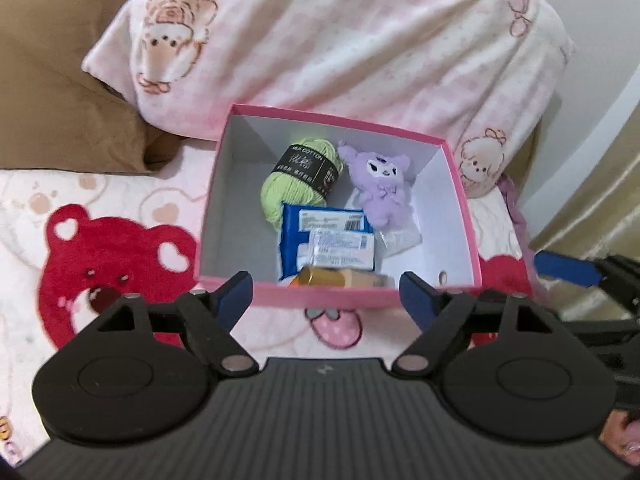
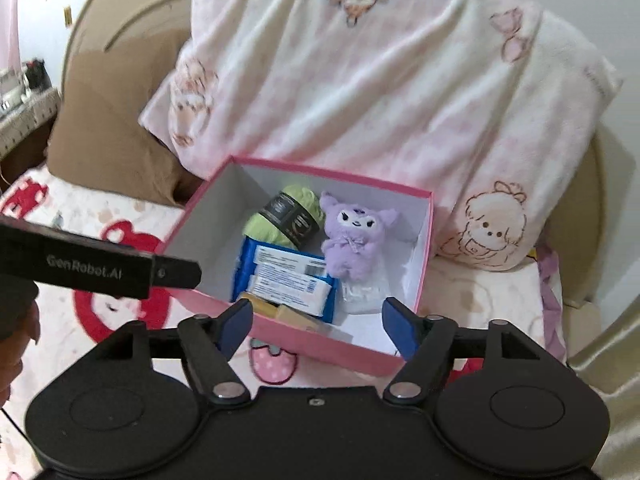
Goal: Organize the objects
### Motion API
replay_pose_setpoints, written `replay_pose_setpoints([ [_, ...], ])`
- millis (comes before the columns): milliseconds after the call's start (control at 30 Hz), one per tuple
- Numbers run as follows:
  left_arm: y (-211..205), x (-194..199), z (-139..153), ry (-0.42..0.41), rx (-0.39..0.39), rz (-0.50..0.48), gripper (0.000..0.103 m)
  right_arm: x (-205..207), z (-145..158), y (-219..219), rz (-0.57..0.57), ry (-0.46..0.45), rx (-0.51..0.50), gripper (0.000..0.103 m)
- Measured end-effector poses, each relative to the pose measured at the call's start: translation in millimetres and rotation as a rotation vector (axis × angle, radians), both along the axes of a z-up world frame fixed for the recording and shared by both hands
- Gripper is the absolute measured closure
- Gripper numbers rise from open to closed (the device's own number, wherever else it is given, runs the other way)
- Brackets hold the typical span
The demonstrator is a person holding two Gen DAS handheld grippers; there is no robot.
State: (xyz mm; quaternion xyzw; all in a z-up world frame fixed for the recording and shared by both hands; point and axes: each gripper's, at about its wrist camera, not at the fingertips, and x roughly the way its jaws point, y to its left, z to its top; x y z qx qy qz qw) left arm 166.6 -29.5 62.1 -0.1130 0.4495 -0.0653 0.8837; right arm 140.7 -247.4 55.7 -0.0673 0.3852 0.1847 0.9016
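A pink box (image 1: pixel 344 294) (image 2: pixel 208 300) with a white inside lies on the bed. In it are a green yarn ball (image 1: pixel 288 184) (image 2: pixel 280 220), a purple plush toy (image 1: pixel 380 184) (image 2: pixel 352 240), a blue packet with white labels (image 1: pixel 324 236) (image 2: pixel 280 276), a yellow-tan item (image 1: pixel 344 278) (image 2: pixel 288 314) at the near wall and a clear bag (image 1: pixel 400 238) (image 2: pixel 364 292). My left gripper (image 1: pixel 326 294) hangs open in front of the box's near wall, nothing between its fingers. My right gripper (image 2: pixel 316 324) is open too, over the box's near right corner and empty.
A pink-and-white pillow (image 1: pixel 360 40) (image 2: pixel 380 80) leans behind the box, a brown cushion (image 1: pixel 68 92) (image 2: pixel 116 128) to its left. The bedsheet (image 1: pixel 100 264) carries red bear and strawberry prints. The other gripper's finger shows at each view's edge (image 1: pixel 568 270) (image 2: pixel 100 268).
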Motion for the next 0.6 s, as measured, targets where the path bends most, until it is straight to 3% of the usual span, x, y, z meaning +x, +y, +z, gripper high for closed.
replay_pose_setpoints([
  [267, 6, -50, 21, -0.033, 0.093, -0.022, 0.02, -52, 24, -2, -0.019, -0.003, 0.037, 0.026],
  [433, 14, -75, 27, -0.059, 0.11, 0.006, 0.017, -78, 26, 0, -0.012, 0.044, 0.06, 0.026],
  [600, 12, -92, 28, -0.074, 0.162, -0.029, 0.013, -95, 23, 1, -0.021, 0.049, 0.059, 0.023],
])
